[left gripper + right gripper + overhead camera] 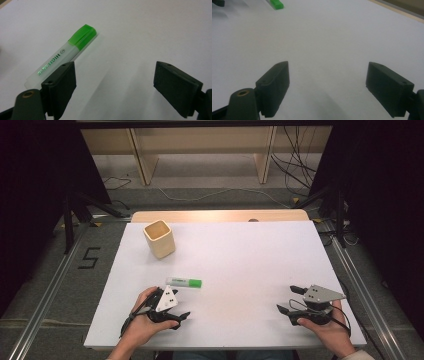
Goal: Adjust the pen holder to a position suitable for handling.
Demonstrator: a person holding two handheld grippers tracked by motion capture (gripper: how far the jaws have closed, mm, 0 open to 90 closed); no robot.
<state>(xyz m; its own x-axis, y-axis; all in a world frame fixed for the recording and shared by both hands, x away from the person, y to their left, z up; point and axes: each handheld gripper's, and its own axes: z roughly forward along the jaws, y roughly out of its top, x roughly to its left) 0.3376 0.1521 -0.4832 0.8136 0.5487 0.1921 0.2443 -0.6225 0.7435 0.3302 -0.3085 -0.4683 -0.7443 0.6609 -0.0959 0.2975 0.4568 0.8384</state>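
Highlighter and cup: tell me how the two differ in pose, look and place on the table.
The highlighter lies flat on its side; the cup stands upright with its mouth open upward. The highlighter is slim, whitish with a green cap; the cup is squarish and pale beige. The highlighter sits near the left gripper, beside one jaw in the left gripper view; the cup stands farther back. Both rest on the white table, ungripped.

The table (240,255) is covered by a smooth, matt white surface, with a pale wood edge seen at its far side. The highlighter (65,52) is made of frosted, translucent plastic with a glossy green cap. The cup (159,239) looks like pale, matt wood.
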